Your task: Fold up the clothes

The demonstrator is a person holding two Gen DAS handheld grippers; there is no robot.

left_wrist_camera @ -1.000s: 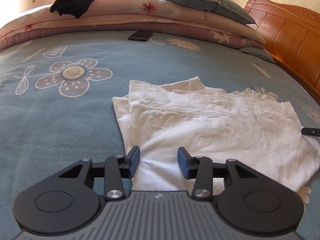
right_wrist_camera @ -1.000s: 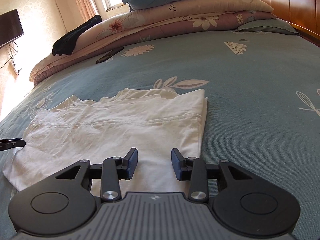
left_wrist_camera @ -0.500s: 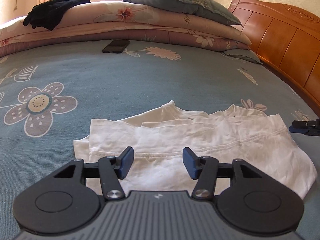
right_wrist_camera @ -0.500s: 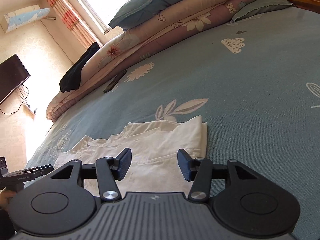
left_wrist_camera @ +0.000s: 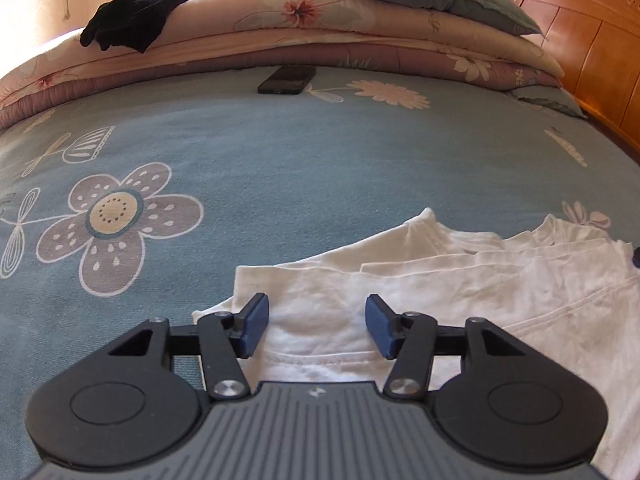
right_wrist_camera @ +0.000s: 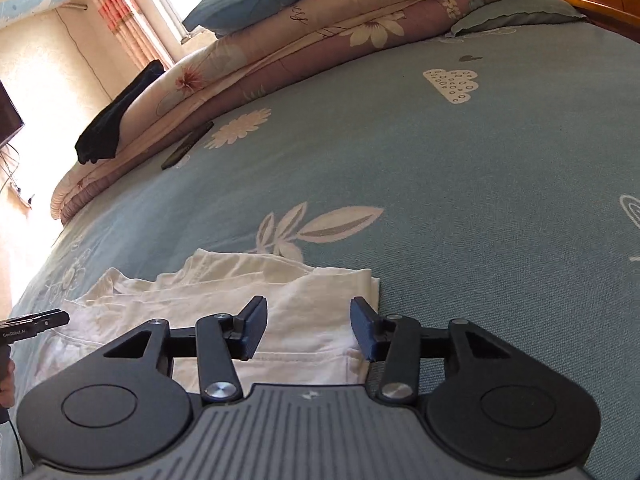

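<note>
small white lettering on the left tool [right_wrist_camera: 34, 326] is unreadable. folded white cotton shirt [left_wrist_camera: 440, 300] lies on the blue floral bed [left_wrist_camera: 280, 168]. both tools tilt downward, released and empty; right tool [right_wrist_camera: 306, 330] is closing.

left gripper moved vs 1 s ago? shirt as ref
Yes. The left gripper has pulled back toward the near-left corner of the white shirt, which lies flat on the bed; its open fingers now frame the hem, gripping nothing.

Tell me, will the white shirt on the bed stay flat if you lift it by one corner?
Probably not. The folded white cotton shirt shows soft wrinkles and loose stacked layers, so it would likely droop and unfold. It looks thin, so probably light.
</note>
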